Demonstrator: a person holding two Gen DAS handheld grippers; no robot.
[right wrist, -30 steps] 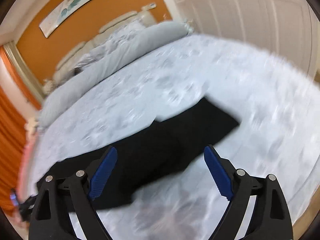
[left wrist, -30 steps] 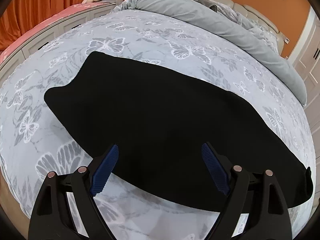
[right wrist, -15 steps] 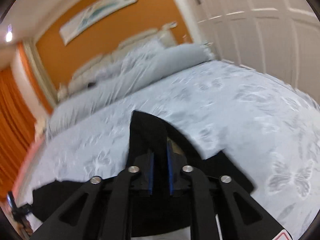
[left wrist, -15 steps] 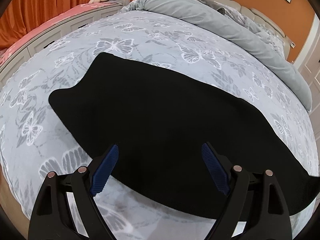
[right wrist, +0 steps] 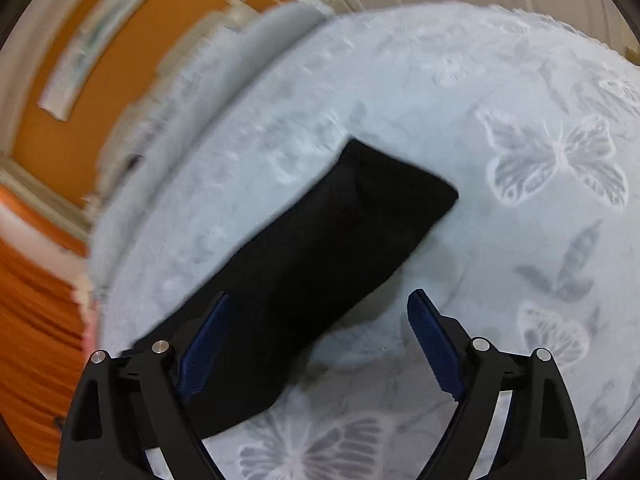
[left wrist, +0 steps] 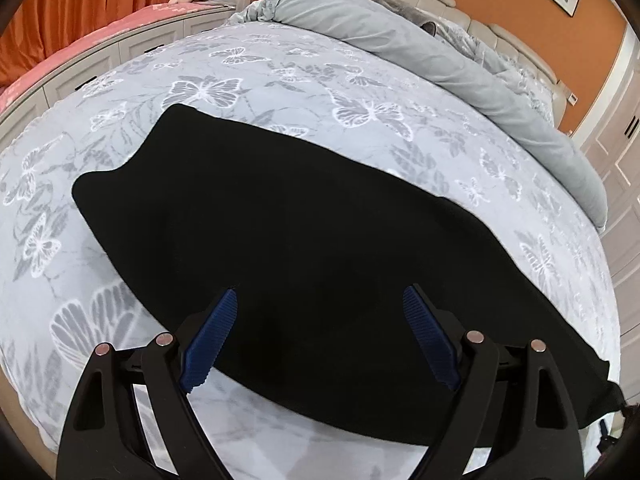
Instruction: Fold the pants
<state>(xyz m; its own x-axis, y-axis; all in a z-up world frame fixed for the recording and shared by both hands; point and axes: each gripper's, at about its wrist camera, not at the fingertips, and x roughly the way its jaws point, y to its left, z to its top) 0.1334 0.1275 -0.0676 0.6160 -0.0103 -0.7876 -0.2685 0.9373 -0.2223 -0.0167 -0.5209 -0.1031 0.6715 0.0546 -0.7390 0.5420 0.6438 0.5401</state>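
Right gripper point(right wrist: 320, 344): half a second ago its jaws were clamped on a raised peak of the black pants point(right wrist: 320, 248); now the jaws stand wide apart with nothing between them, as they stood one second ago. Pants, leg end: lifted into a peak then, now lying flat on the butterfly-print bedspread point(right wrist: 520, 100). Right wrist view: turned from level, facing the headboard, to looking down on the bed; blurred at its left side. Left gripper point(left wrist: 320, 340): view shifted slightly nearer and leftward, so the pants point(left wrist: 300, 240) fill more of the picture and more of the orange curtain point(left wrist: 100, 0) shows.
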